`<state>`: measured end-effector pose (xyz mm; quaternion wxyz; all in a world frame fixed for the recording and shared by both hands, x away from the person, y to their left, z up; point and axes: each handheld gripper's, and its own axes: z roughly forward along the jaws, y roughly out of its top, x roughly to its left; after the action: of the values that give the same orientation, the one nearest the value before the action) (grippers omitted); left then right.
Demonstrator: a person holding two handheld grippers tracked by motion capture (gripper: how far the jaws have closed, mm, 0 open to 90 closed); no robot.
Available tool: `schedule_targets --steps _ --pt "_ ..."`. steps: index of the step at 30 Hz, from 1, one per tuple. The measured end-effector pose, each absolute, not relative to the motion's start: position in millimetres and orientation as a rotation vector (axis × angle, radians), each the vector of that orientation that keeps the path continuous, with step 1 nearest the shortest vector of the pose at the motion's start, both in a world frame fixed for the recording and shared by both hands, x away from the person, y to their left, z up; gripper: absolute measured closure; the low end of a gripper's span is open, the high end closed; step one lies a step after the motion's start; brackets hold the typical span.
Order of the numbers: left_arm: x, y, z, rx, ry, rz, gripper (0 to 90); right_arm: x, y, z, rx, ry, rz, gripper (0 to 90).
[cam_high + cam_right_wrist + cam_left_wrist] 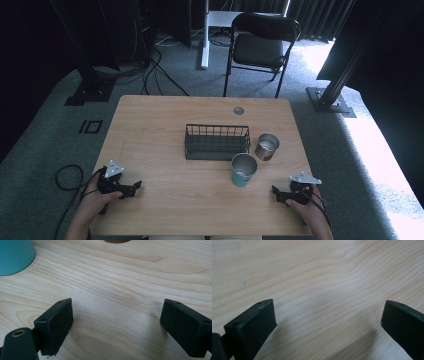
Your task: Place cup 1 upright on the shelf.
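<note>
High view puts the teal-sided metal cup (243, 170) just in front of the dark wire basket (217, 142) on the wooden bench (165, 115), nearer the spread, empty right claw (281, 195) than the spread left claw (131, 189).

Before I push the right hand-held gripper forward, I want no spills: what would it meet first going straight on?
Between the open jaws of the right hand-held gripper lies bare table. Farther on, likely the brown cup; the teal cup sits left of that line. Depth is unclear.
</note>
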<state>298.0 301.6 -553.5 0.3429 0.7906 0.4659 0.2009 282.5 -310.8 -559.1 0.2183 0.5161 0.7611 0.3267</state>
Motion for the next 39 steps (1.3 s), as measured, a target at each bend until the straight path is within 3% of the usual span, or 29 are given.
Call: schedule_targets --steps 5,39 --pt "299.7 286.7 -549.1 2.063 1.137 0.508 3.7 282.5 -310.8 -559.0 1.429 2.107 0.904 10.8" --pt "308.8 201.4 -531.7 2.125 0.790 0.446 4.3 282.5 -310.8 -559.0 1.429 2.107 0.905 10.9"
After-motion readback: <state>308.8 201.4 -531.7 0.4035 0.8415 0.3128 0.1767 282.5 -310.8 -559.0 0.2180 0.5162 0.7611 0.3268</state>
